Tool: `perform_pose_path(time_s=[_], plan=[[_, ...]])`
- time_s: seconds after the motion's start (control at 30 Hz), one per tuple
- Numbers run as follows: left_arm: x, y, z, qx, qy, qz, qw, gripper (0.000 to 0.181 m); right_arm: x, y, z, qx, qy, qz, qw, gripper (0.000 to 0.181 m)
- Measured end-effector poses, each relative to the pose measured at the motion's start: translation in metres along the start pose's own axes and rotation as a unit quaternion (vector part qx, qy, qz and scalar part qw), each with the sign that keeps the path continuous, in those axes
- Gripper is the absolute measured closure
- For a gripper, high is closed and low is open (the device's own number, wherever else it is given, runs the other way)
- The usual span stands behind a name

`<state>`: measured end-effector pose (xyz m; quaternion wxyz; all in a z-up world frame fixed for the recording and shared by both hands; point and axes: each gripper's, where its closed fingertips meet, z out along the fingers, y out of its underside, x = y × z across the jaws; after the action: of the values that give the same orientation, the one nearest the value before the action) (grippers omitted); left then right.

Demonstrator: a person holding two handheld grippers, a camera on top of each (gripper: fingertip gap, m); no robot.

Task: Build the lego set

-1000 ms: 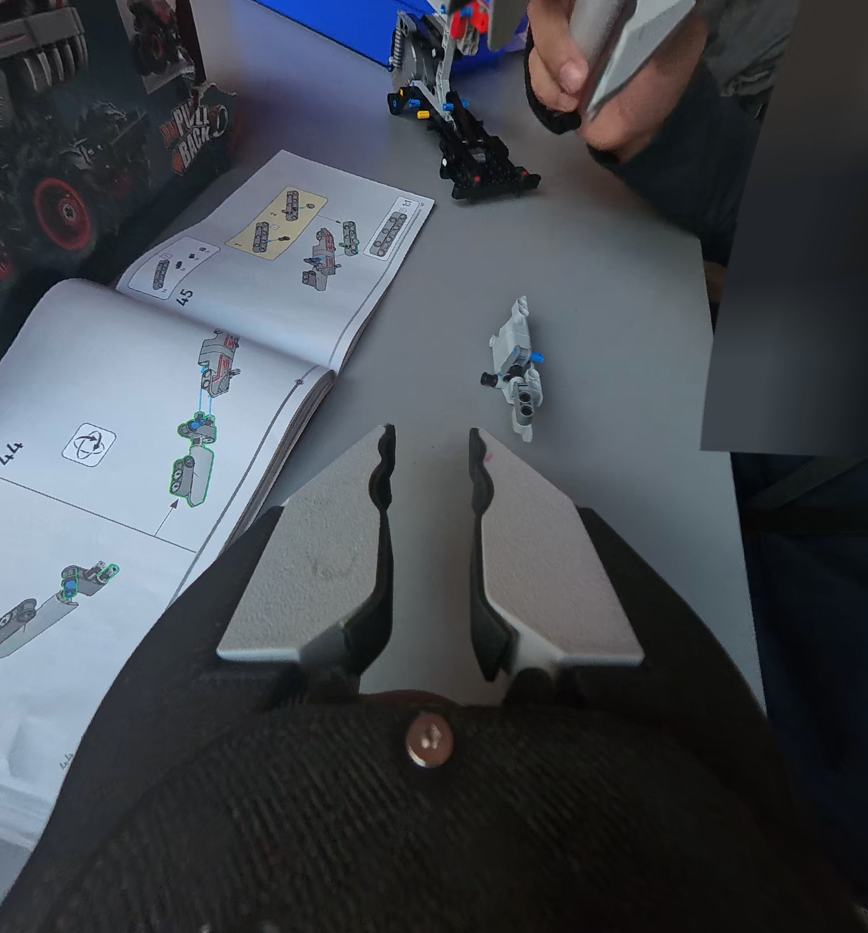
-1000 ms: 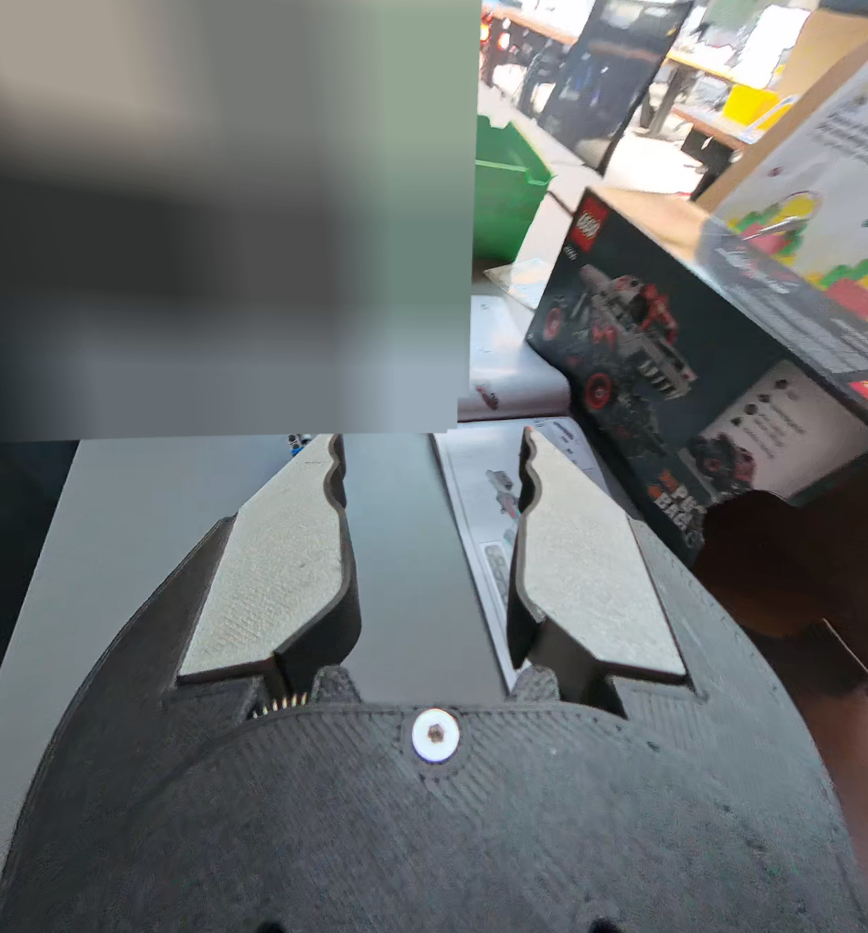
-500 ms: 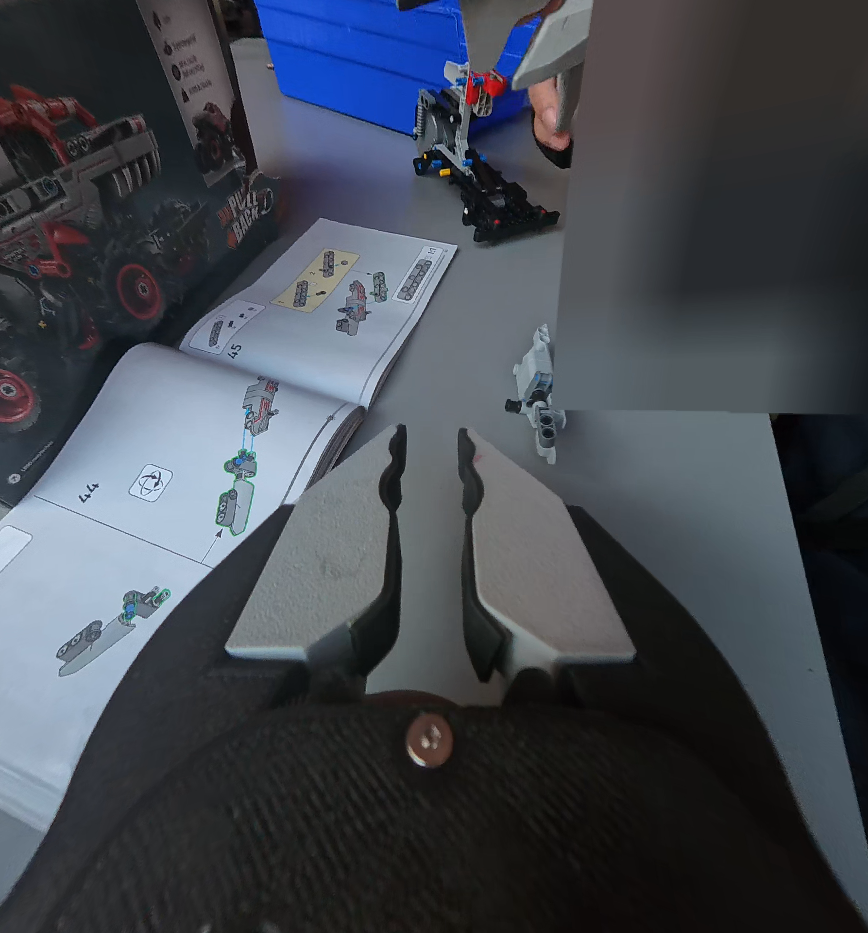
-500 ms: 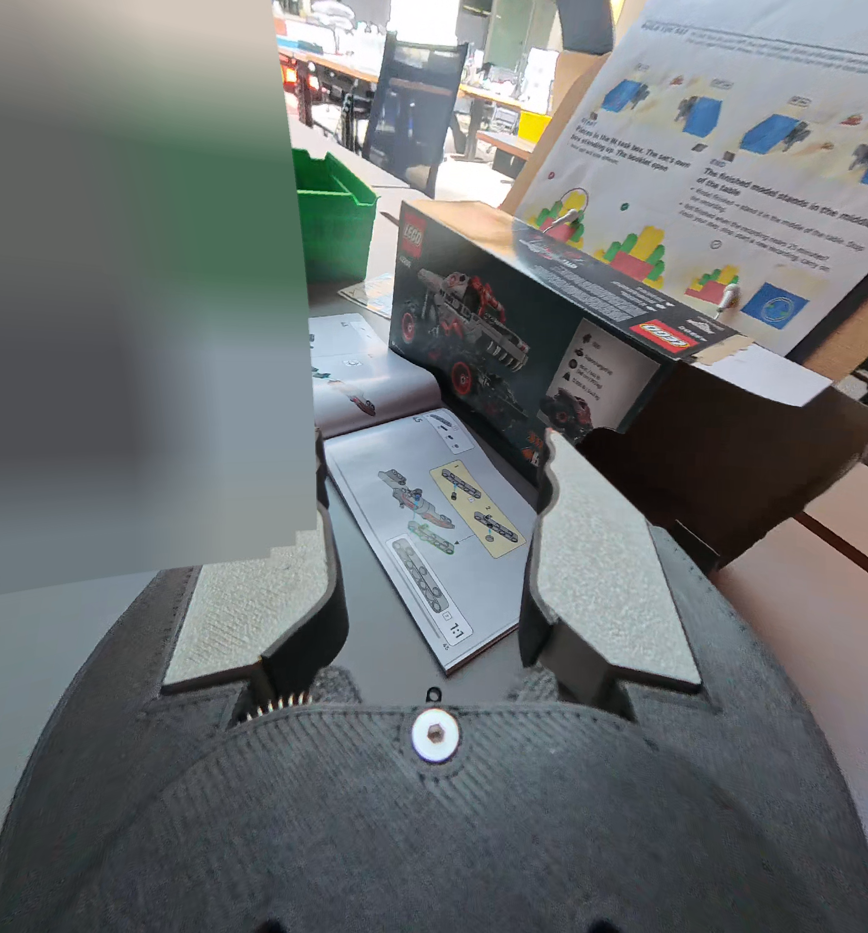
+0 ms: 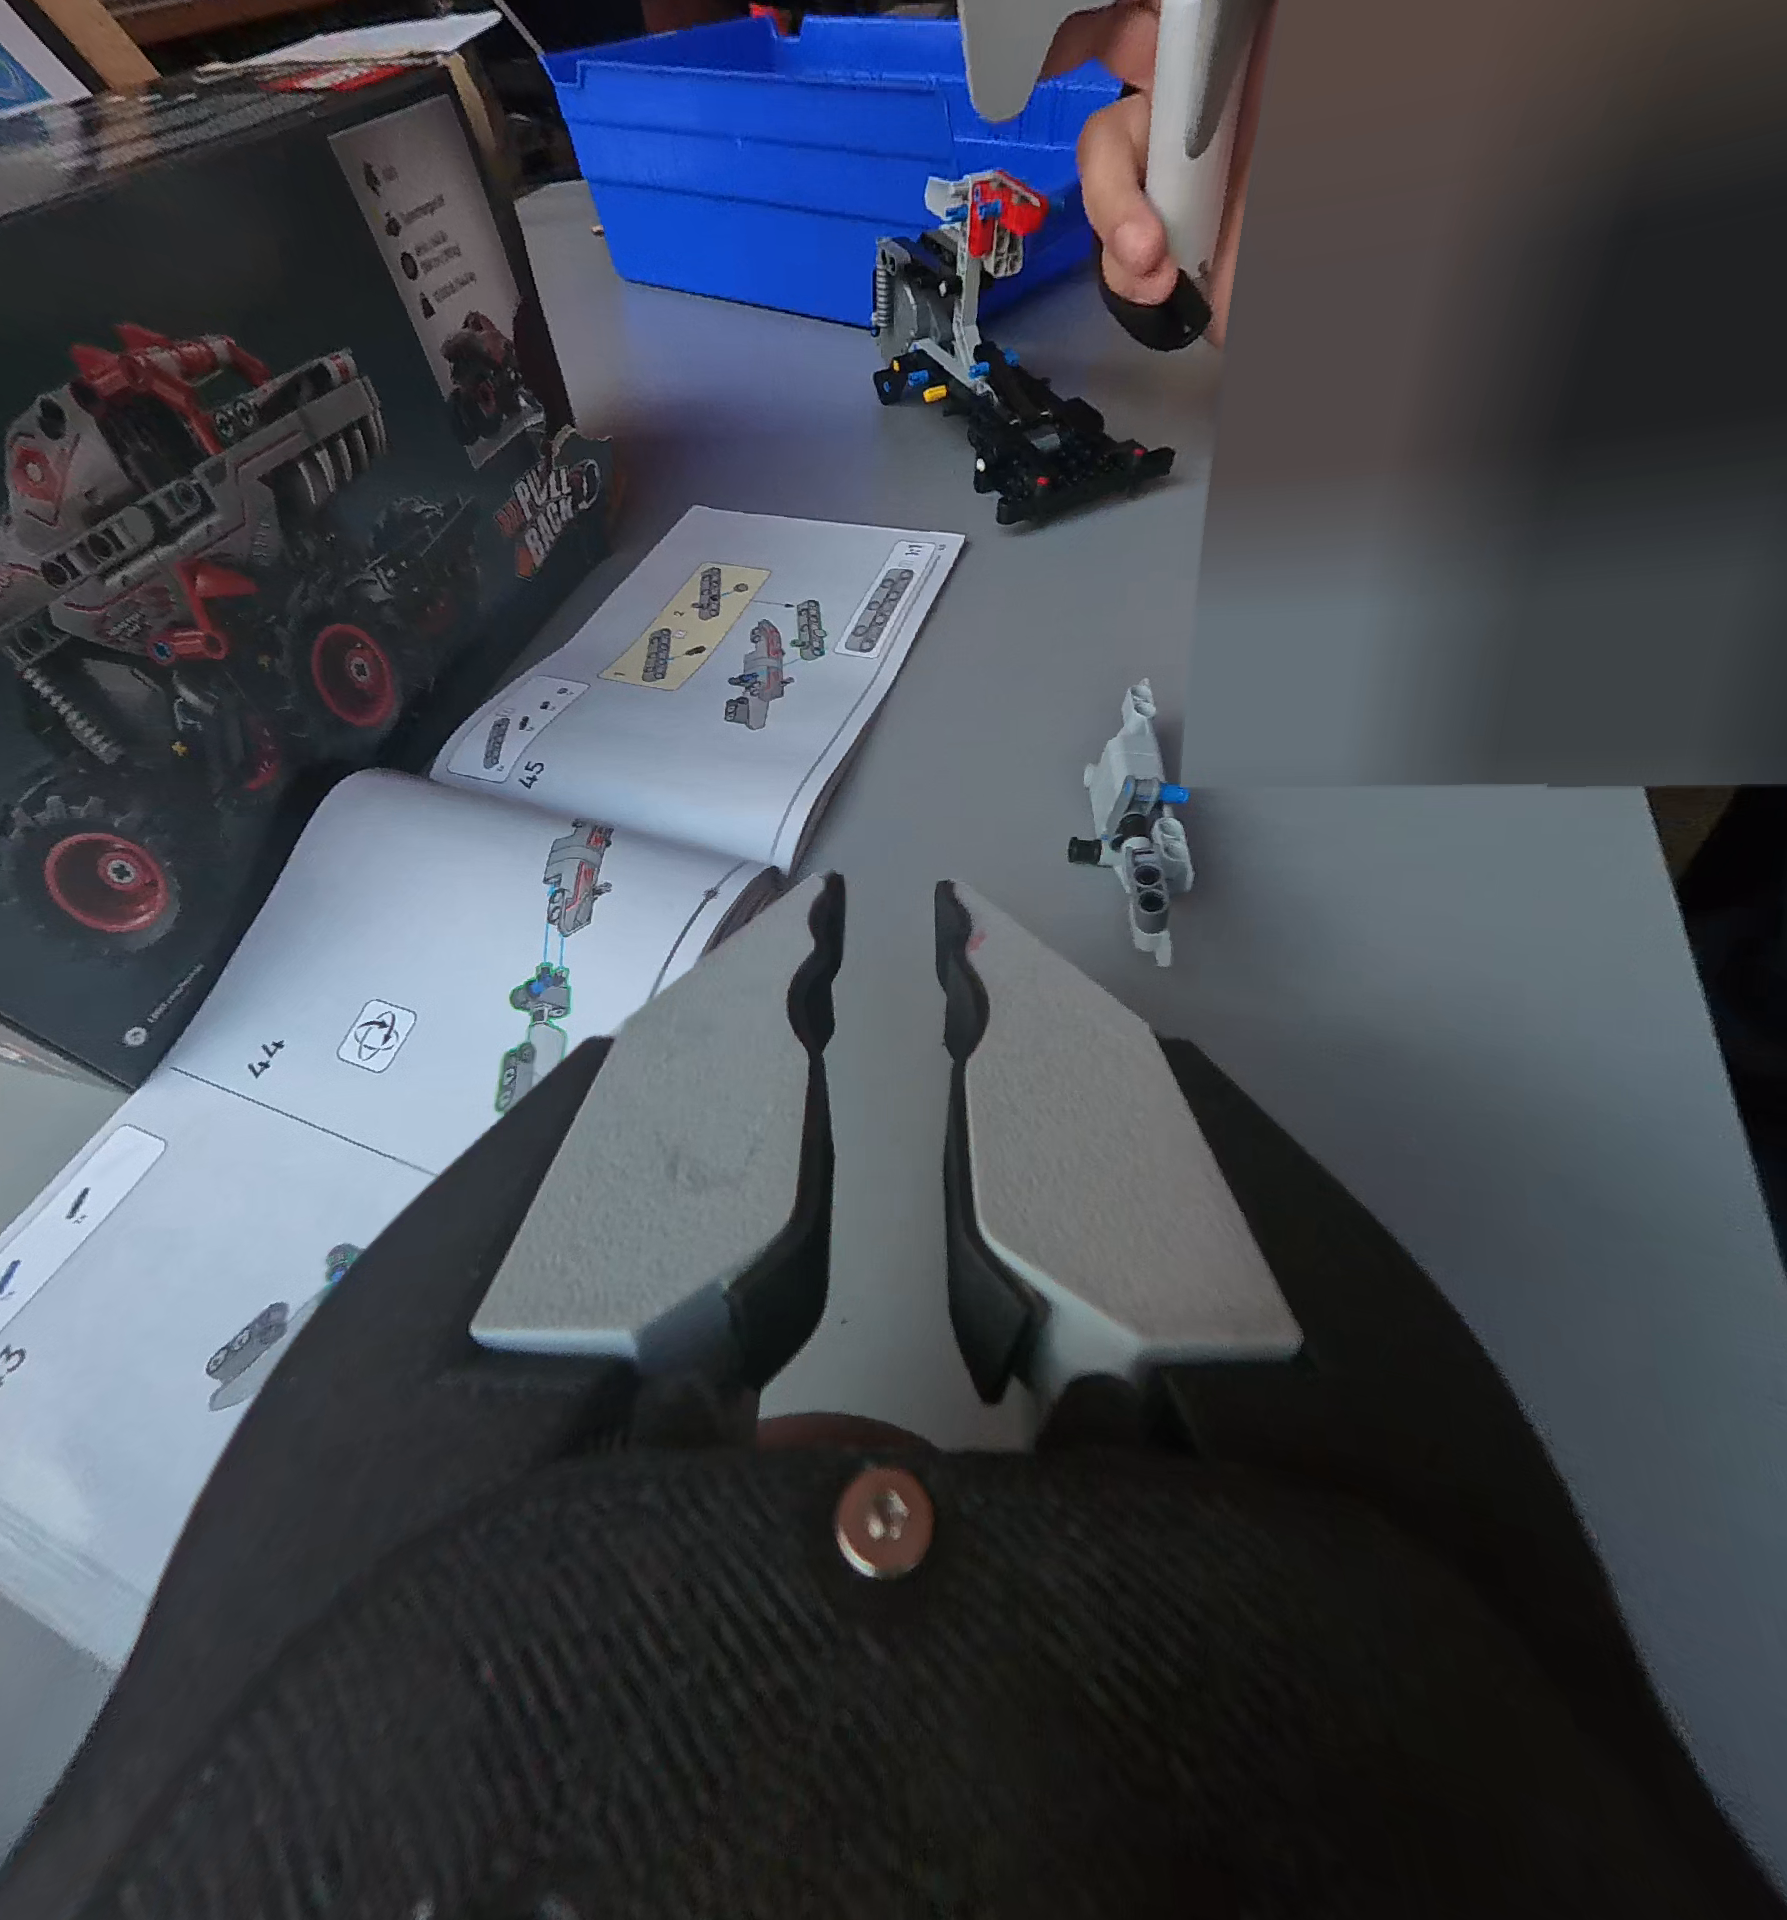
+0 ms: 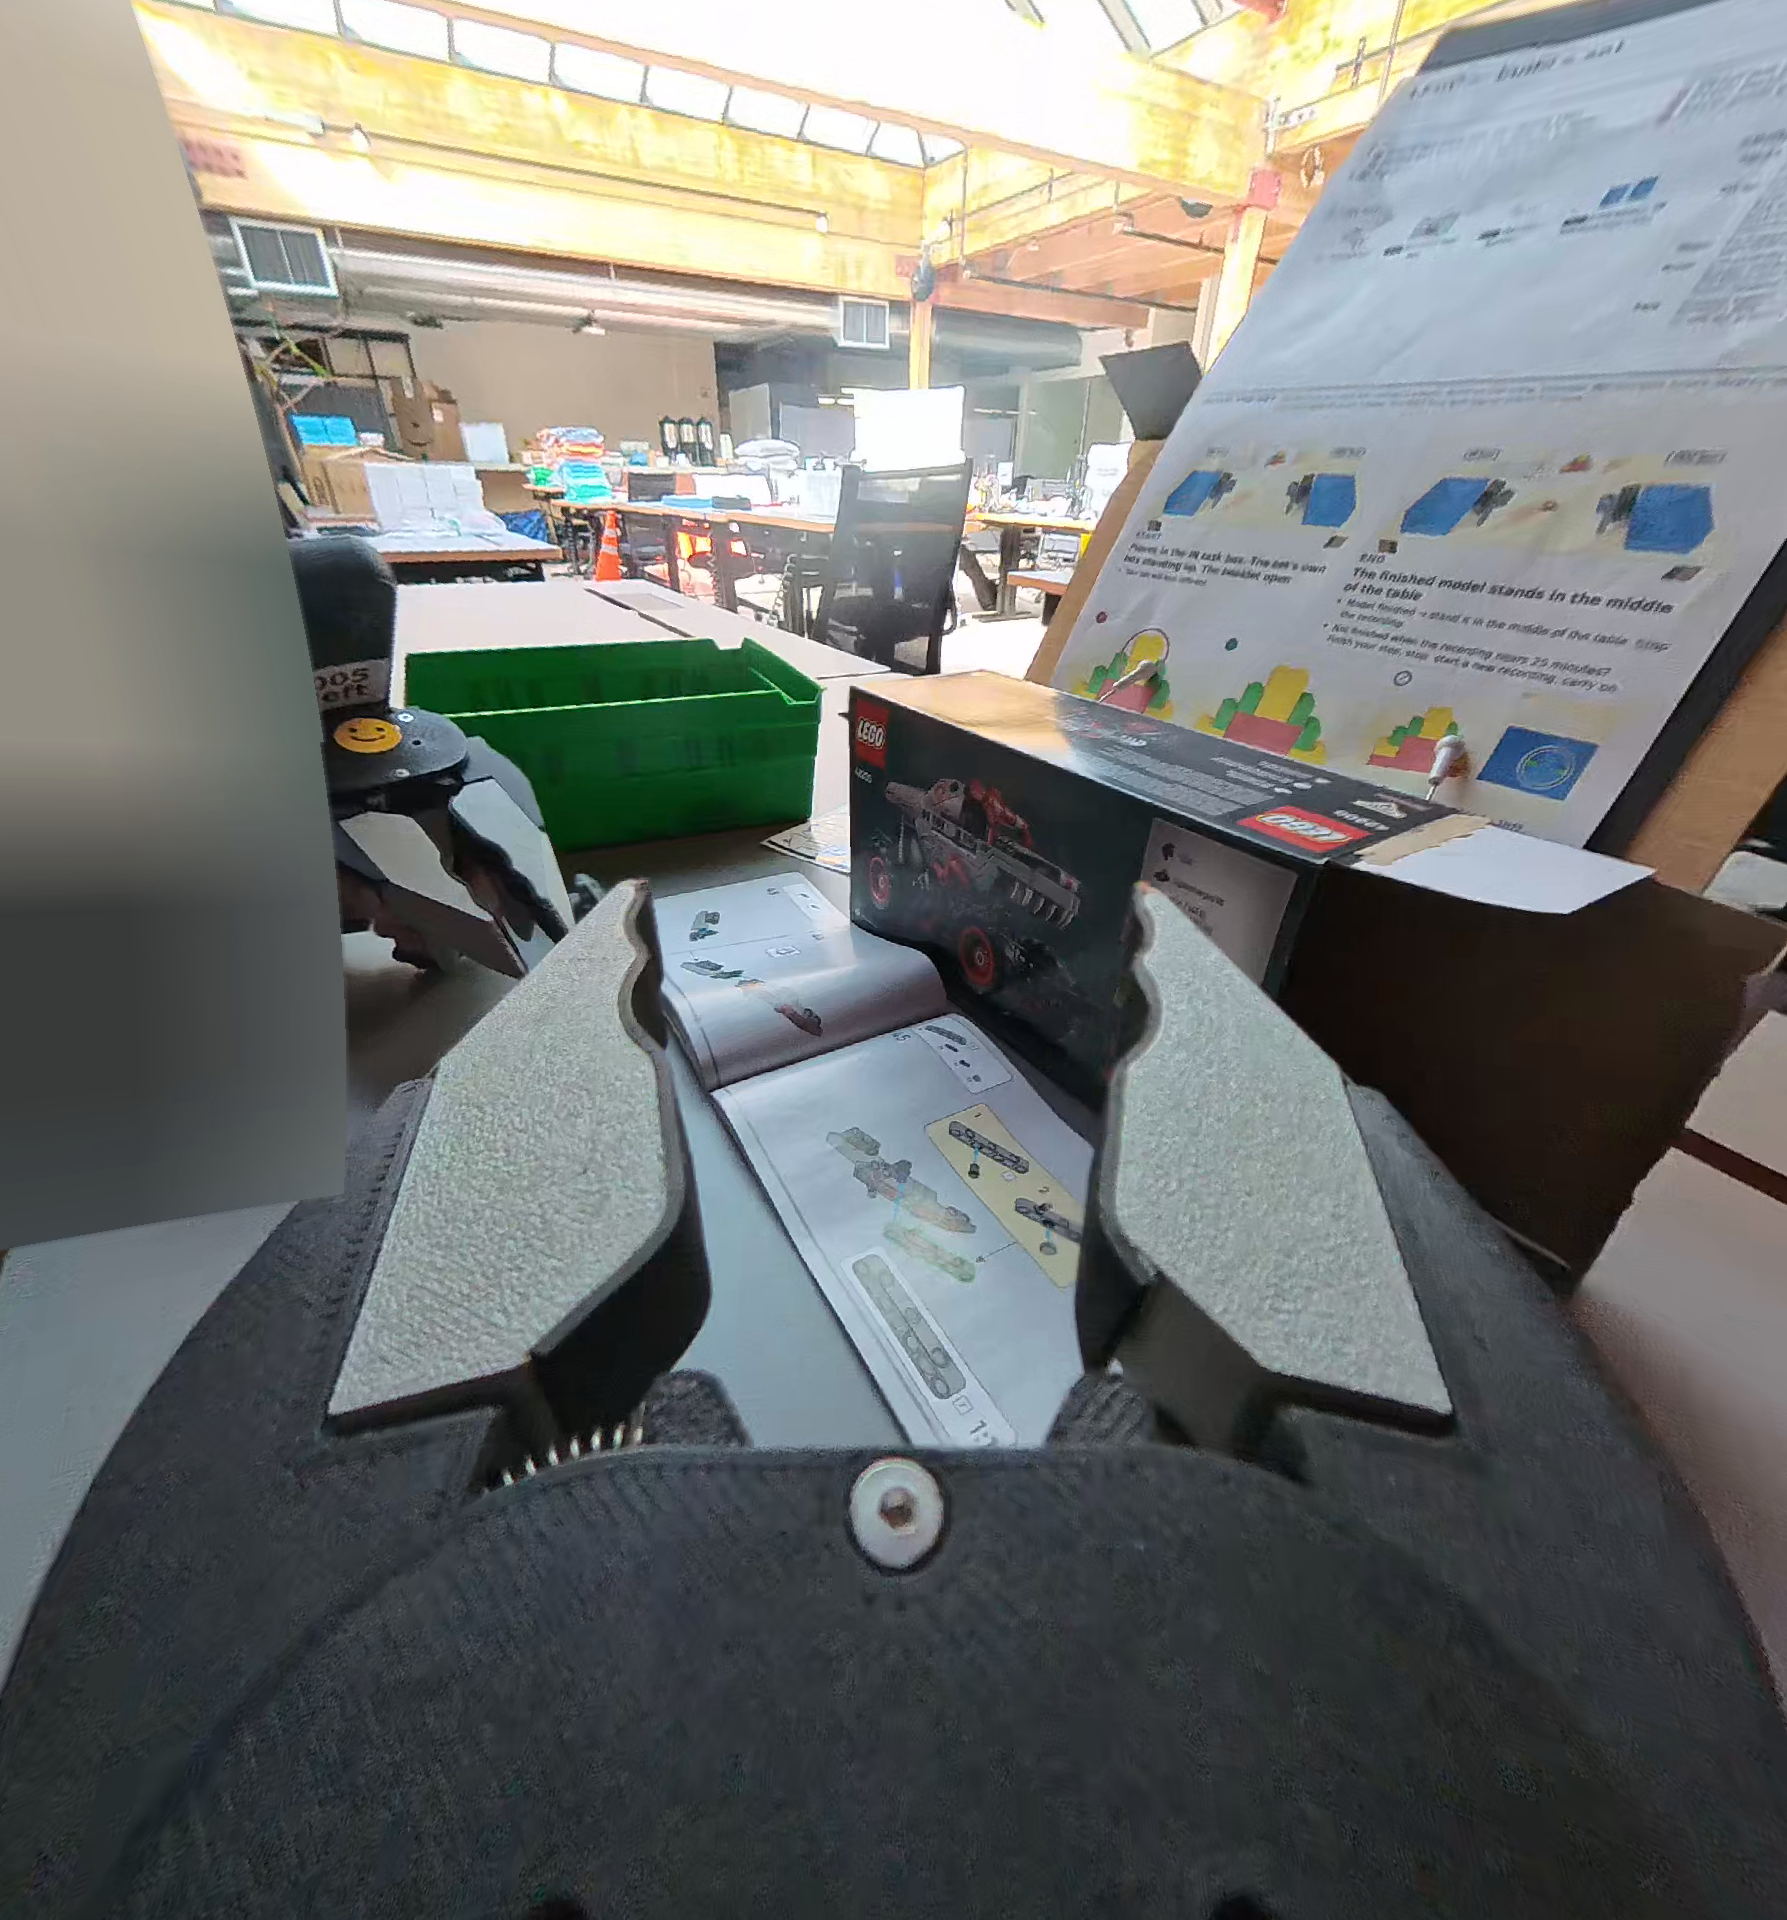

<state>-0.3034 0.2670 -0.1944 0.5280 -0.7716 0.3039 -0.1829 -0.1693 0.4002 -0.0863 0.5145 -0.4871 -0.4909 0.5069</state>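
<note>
Your left gripper [image 5: 889,904] hangs over the grey tabletop [image 5: 1388,1143] with its 2 grey fingers only a narrow gap apart, tips not touching, and nothing between them; they hold nothing and touch nothing. Your right gripper [image 6: 884,914] stands much wider open, also empty, its 2 fingers framing the open white instruction booklet [image 6: 910,1195] that lies flat on the table below. In the left wrist view that booklet [image 5: 453,987] sits just left of your left fingertips, its pages showing building steps. Just right of and beyond those tips lies a small light-grey lego sub-assembly with blue pins and a black end [image 5: 1138,821], lying on the table apart from everything else. Farther on stands the larger part-built lego chassis, black at its low base with a grey, red and blue upright frame [image 5: 982,353], set just in front of a blue plastic parts bin [image 5: 764,187]. A hand [image 5: 1128,197] grips the right tool's pale handle beside that frame. The dark cardboard lego box printed with a red-wheeled monster truck [image 5: 193,499] stands behind the booklet. In the right wrist view a green plastic bin [image 6: 619,727] sits beyond the box, and a white instruction board [image 6: 1491,468] leans behind it.
</note>
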Motion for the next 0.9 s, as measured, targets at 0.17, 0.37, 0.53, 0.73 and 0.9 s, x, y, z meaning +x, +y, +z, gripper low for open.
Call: perform_pose_path(time_s=[0.17, 0.37, 0.53, 0.73, 0.9], plan=[[-0.017, 0.002, -0.001, 0.000, -0.046, 0.015, 0.999, 0.155, 0.003, -0.004, -0.003, 0.016, 0.026, -0.037, 0.999, 0.100], [-0.022, -0.005, -0.001, 0.021, -0.069, 0.006, 0.997, 0.158, 0.009, -0.008, -0.011, 0.029, 0.050, -0.035, 0.998, 0.108], [-0.026, -0.008, -0.002, 0.029, -0.089, 0.015, 0.996, 0.159, 0.016, -0.013, -0.019, 0.046, 0.055, -0.023, 0.997, 0.120], [-0.031, -0.009, -0.006, 0.035, -0.098, 0.003, 0.995, 0.161, 0.019, -0.016, -0.022, 0.045, 0.065, -0.021, 0.997, 0.126], [-0.029, -0.012, -0.009, 0.033, -0.102, 0.011, 0.994, 0.162, 0.013, -0.009, -0.014, 0.029, 0.056, -0.033, 0.997, 0.128]])
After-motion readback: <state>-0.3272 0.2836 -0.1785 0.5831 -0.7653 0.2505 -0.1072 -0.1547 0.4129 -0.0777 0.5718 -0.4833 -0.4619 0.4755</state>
